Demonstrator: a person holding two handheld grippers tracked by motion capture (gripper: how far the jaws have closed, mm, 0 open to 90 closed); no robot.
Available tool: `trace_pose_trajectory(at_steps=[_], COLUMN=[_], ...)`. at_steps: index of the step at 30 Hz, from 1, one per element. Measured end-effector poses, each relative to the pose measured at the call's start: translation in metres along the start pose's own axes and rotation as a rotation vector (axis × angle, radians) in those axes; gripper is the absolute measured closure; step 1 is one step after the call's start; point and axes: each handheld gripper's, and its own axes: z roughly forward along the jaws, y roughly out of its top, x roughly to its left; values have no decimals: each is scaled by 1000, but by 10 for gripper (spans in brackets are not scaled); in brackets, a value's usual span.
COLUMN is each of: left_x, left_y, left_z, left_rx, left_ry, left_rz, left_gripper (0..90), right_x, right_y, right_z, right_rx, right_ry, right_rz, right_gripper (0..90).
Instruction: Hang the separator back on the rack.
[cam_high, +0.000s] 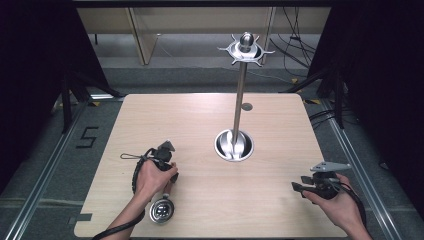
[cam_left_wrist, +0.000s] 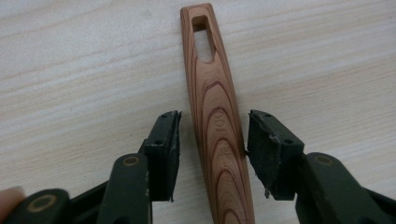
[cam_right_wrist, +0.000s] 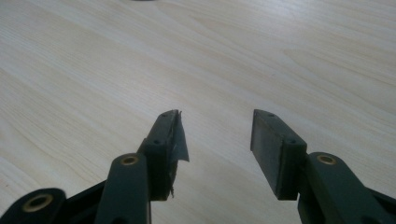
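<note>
L gripper (cam_left_wrist: 212, 140) jaws standing part-open w/ wooden handle (cam_left_wrist: 212, 116) lying between them on worktop (cam_left_wrist: 70, 70), right pad touching; R gripper (cam_right_wrist: 215, 140) jaws gaping wide, nothing between.

Even overhead light, soft shadows, dark surroundings, slight blur.

wooden handle (cam_left_wrist: 218, 135) apparently cut off below.
</note>
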Motion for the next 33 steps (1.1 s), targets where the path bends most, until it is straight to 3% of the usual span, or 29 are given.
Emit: trace_pose_trajectory(at_steps=[1, 3, 5, 7, 10, 15, 16, 18, 19, 20, 21, 22, 24, 27, 29, 32, 33], left_x=[-3, -4, -5, -4, -4, -3, -3, 2, 4, 3, 5, 7, 10, 14, 13, 15, 14], left_y=[0, 0, 0, 0, 0, -4, -5, -6, -7, -9, -10, -12, -15, -20, -24, -30, -33], left_z=[3, 3, 4, 2, 2, 1, 0, -3, -4, -3, -4, -7, -13, -25, -30, -40, -43], left_rx=[-24, 2, 4, 33, 34, 30, 32, 71, 66, 39, 20, -4, -76, -153, -215, -279, -309], left_ry=[10, 11, 13, 17, 27, 32, 28, 18, 7, -5, -10, -24, -48, -67, -96, -125, -131], left_rz=[-29, -24, -25, -10, -2, 51, 52, 103, 108, 80, 92, 96, 120, 188, 206, 245, 241], left_gripper=[560, 592, 594, 612, 636, 670, 671, 673, 673, 673, 674, 674, 674, 675, 675, 675, 674], right_x=[2, 0, 0, -3, -5, -4, -2, -2, -2, -3, -3, -5, -6, -5, -3, -2, -2], right_y=[1, 2, 2, 2, 1, 2, 2, 2, 2, 2, 2, 2, 2, 2, 2, 2, 3], right_z=[-1, -3, -4, -3, -2, -4, -5, -5, -5, -5, -5, -4, -3, -3, -4, -5, -5], right_rx=[6, 37, 50, 30, 23, 38, 45, 45, 45, 45, 44, 28, 21, 27, 42, 39, 51], right_ry=[-1, 10, 15, -9, -2, -2, 6, 7, 7, 4, 4, -1, -4, 2, 3, -1, 17], right_rz=[19, -12, -7, -34, -52, -55, -33, -34, -33, -36, -35, -68, -82, -62, -36, -39, -41], right_gripper=[529, 528, 528, 528, 528, 529, 529, 529, 529, 529, 529, 529, 529, 528, 527, 526, 525])
